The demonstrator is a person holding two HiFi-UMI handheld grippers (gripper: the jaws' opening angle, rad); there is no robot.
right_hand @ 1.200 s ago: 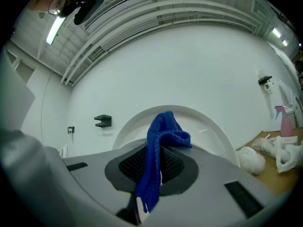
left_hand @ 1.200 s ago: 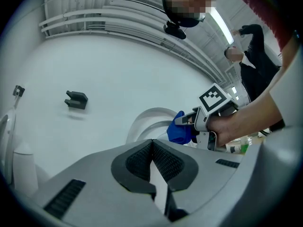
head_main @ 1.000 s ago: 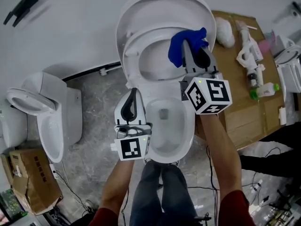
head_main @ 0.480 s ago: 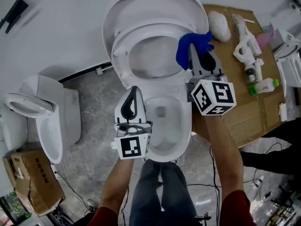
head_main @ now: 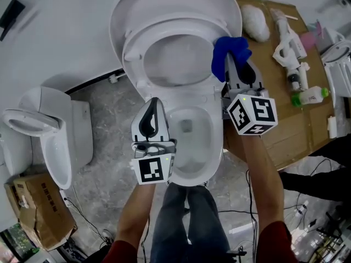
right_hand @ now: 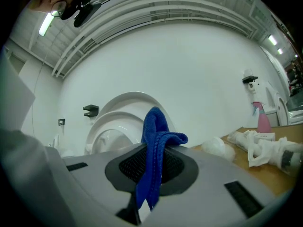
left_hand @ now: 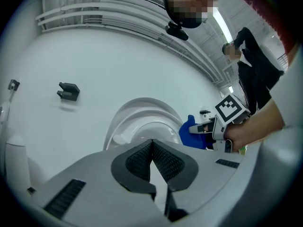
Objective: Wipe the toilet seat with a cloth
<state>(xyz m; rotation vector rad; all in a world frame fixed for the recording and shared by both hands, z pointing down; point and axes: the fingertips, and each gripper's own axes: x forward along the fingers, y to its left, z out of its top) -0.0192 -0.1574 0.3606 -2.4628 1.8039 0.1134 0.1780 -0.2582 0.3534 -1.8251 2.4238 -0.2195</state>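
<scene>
A white toilet stands in front of me with its seat ring (head_main: 134, 45) and lid (head_main: 175, 1) tipped up behind the open bowl (head_main: 214, 141). My right gripper (head_main: 235, 59) is shut on a blue cloth (head_main: 230, 49), which sits at the right edge of the raised seat. In the right gripper view the cloth (right_hand: 155, 143) hangs folded between the pads, with the seat (right_hand: 106, 126) behind it. My left gripper (head_main: 154, 106) hovers over the bowl's left rim, shut on nothing. The left gripper view shows its jaws (left_hand: 151, 144) meeting, with the cloth (left_hand: 191, 132) off to the right.
A second, smaller toilet (head_main: 49, 130) stands at the left, with a cardboard box (head_main: 33, 207) near it. A wooden board (head_main: 290, 114) at the right carries a spray bottle (head_main: 288, 59), a green-capped bottle (head_main: 310, 96) and a white bundle (head_main: 255, 22). My legs (head_main: 186, 223) are close to the bowl.
The right gripper with the cloth has shifted from in front of the raised seat's opening out to its right edge and sunk lower. The left gripper has drifted slightly and stays shut.
</scene>
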